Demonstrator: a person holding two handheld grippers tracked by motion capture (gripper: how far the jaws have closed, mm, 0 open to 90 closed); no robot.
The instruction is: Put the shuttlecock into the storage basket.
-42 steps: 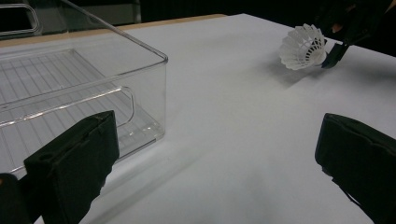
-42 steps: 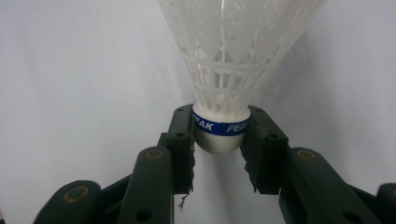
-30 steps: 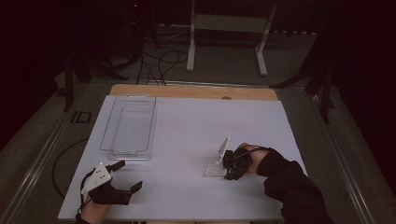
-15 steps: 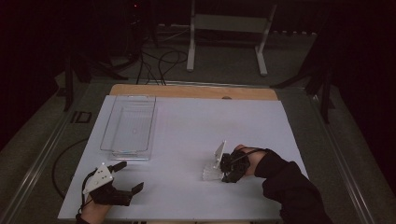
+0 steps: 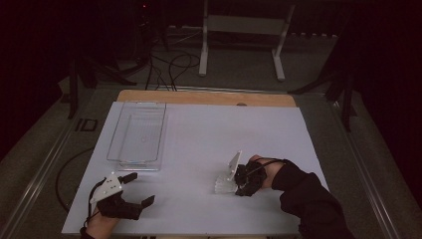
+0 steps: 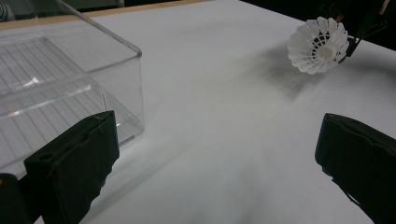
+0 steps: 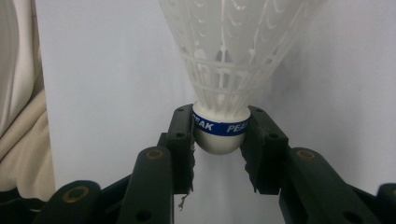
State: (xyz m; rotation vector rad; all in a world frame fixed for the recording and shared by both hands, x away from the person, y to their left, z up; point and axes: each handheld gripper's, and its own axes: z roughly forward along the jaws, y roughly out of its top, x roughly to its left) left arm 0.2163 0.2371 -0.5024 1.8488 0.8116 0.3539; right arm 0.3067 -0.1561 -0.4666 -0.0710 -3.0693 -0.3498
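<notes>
The right tongs point(image 7: 219, 140) gripped a white shuttlecock point(image 7: 233, 56) by its cork; the left tongs point(image 6: 215, 154) hung wide open and empty over the desk point(image 5: 199, 134).

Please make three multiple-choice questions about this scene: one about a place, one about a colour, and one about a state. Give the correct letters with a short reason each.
1. Where does the clear plastic box stand on the white table?
A. on its left part, ahead of the left tool
B. at its right edge
C. under the right tool

2. What colour is the band around the cork of the shuttlecock?
A. red
B. blue
C. green

3. What is the state of the right tool?
A. open and holding nothing
B. shut on the shuttlecock's cork
C. shut on the box wall

Answers:
1 A, because the high view shows the box on the left part, beyond the left tool.
2 B, because the right gripper view shows a blue band with white letters.
3 B, because both jaws press the cork from either side there.
</notes>
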